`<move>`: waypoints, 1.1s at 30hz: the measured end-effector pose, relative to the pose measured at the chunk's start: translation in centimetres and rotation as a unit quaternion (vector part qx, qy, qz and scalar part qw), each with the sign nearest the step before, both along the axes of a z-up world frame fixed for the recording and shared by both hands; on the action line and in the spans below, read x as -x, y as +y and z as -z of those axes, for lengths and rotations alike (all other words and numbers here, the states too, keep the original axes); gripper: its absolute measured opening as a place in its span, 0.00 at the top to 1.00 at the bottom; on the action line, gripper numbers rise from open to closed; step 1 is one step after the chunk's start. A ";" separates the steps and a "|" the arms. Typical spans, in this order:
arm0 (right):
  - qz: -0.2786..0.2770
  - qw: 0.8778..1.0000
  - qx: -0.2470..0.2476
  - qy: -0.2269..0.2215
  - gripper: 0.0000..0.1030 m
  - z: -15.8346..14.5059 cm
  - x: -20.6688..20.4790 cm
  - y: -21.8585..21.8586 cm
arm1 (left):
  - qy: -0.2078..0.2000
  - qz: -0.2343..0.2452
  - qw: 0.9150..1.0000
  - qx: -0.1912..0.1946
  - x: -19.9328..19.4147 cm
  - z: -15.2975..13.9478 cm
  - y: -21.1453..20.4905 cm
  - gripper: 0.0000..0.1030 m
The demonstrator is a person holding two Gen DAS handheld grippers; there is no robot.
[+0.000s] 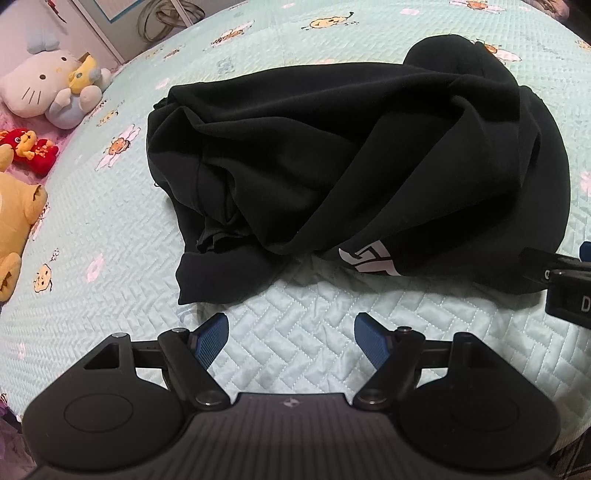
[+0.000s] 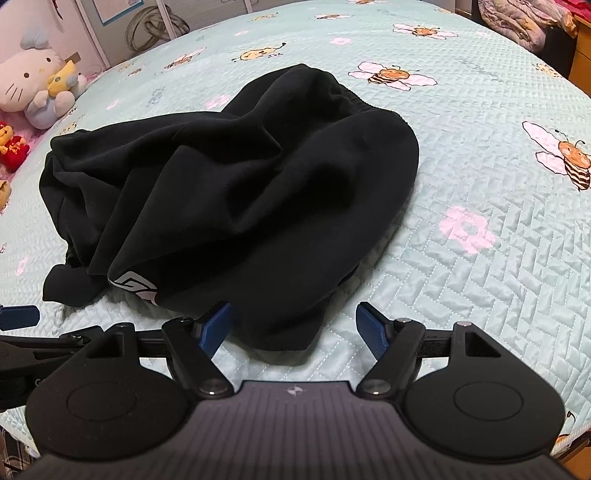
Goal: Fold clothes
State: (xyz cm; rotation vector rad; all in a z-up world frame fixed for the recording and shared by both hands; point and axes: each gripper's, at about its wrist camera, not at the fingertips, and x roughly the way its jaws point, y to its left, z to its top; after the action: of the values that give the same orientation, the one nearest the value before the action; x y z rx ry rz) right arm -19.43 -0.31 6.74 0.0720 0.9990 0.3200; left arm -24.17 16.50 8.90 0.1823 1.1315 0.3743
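Observation:
A black garment (image 1: 332, 177) with a white printed logo (image 1: 369, 258) lies crumpled in a heap on the bed. It also shows in the right wrist view (image 2: 240, 206), with the logo (image 2: 135, 286) at its near left edge. My left gripper (image 1: 291, 325) is open and empty, just short of the garment's near edge. My right gripper (image 2: 293, 314) is open and empty, its fingers on either side of the garment's near hem, above the quilt. The right gripper's body shows at the right edge of the left wrist view (image 1: 561, 280).
The bed is covered by a pale green quilt (image 2: 480, 258) with bee and flower prints. Plush toys (image 1: 51, 88) line the bed's left side. A white cabinet and coiled hose (image 2: 155, 26) stand behind. Bedding is piled at the far right (image 2: 524, 18).

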 end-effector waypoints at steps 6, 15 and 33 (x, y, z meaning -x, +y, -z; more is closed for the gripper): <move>0.003 1.000 -0.009 0.002 0.28 0.3 -0.2 -0.3 | 0.001 -0.002 1.000 0.003 -0.1 0.1 0.1 0.24; 0.007 0.999 -0.031 0.009 0.28 1.3 -0.3 -0.8 | 0.003 0.000 1.000 0.005 -0.3 0.6 0.0 0.24; 0.021 0.977 -0.188 -0.103 0.28 3.1 0.7 -6.6 | -0.161 0.118 0.976 0.084 0.7 -2.9 -2.2 0.24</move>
State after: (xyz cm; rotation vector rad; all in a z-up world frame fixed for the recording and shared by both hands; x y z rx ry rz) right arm -20.08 -6.95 3.60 0.3953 0.7209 0.4664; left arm -24.86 14.29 11.78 0.1005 0.8049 0.0898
